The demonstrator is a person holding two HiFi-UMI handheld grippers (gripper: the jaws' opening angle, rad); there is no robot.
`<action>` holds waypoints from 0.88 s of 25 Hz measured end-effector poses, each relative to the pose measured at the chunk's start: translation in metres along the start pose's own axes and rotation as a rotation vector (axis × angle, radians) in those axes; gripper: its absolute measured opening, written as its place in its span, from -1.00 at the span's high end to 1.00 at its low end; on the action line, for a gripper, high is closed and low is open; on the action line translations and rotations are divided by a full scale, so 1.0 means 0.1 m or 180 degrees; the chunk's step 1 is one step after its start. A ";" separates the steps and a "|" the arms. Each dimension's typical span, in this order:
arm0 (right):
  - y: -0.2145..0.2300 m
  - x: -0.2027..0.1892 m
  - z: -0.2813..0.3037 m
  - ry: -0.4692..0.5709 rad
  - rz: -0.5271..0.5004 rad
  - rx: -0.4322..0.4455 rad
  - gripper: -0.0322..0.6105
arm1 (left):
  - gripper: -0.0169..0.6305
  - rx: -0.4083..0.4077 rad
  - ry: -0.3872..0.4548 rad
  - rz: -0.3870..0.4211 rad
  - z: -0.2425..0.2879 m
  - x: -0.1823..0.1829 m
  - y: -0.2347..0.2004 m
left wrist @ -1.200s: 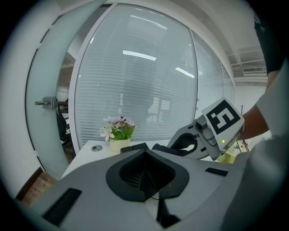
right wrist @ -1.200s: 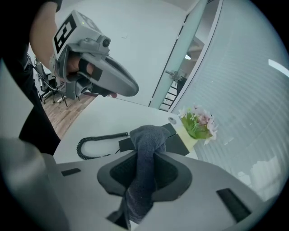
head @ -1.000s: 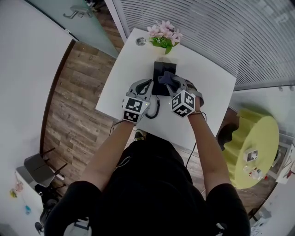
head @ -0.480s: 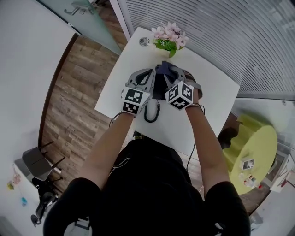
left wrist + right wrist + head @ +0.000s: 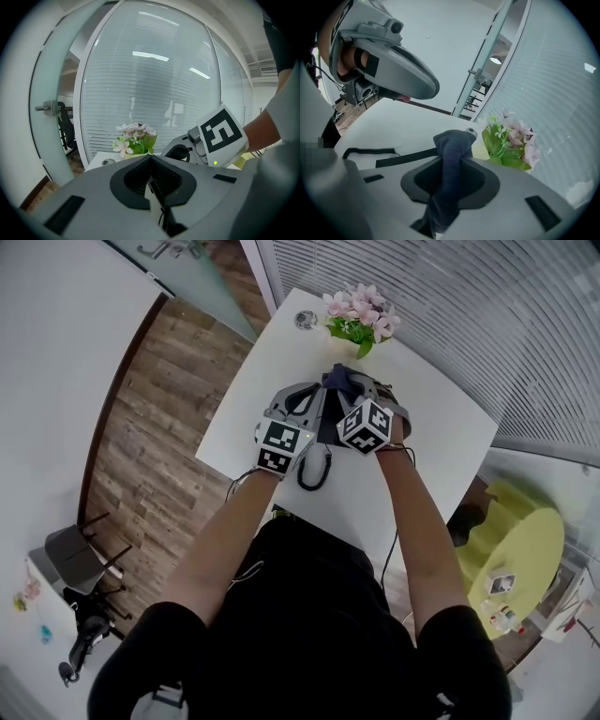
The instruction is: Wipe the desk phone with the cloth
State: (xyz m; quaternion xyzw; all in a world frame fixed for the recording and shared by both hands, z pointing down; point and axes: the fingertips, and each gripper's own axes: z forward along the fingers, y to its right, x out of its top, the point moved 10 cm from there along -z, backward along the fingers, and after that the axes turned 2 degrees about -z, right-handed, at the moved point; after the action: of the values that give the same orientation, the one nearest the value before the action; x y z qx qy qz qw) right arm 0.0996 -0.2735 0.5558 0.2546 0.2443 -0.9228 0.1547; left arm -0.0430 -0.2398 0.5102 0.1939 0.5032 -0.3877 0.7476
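Holding the cloth (image 5: 451,159) clamped in my right gripper (image 5: 449,185) above the desk phone (image 5: 325,420), I keep my left gripper (image 5: 152,187) closed, apparently empty. Wiping seems under way, far from finished.

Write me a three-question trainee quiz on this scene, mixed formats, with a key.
1. True or false: the right tongs are shut on a dark blue fabric cloth.
2. What stands at the far edge of the white square table? A) pink flowers with green leaves B) a red mug C) a laptop
3. Fill in: the black coiled phone cord lies on the ____.
Key: 1 true; 2 A; 3 table.
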 end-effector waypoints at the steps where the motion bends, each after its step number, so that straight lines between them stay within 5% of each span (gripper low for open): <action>1: 0.00 0.01 0.01 -0.0008 0.0009 0.0021 0.58 | 0.92 0.0001 -0.0012 -0.0007 0.00 -0.02 -0.01; 22: -0.52 -0.12 -0.02 -0.0173 0.0035 0.0300 0.58 | 0.92 -0.0183 -0.0200 -0.0119 -0.03 -0.45 0.15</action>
State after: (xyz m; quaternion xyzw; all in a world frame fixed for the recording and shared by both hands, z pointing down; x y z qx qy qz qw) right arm 0.0886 -0.2271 0.5799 0.2378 0.1948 -0.9390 0.1542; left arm -0.0418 -0.2108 0.5475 0.1505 0.4939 -0.3928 0.7610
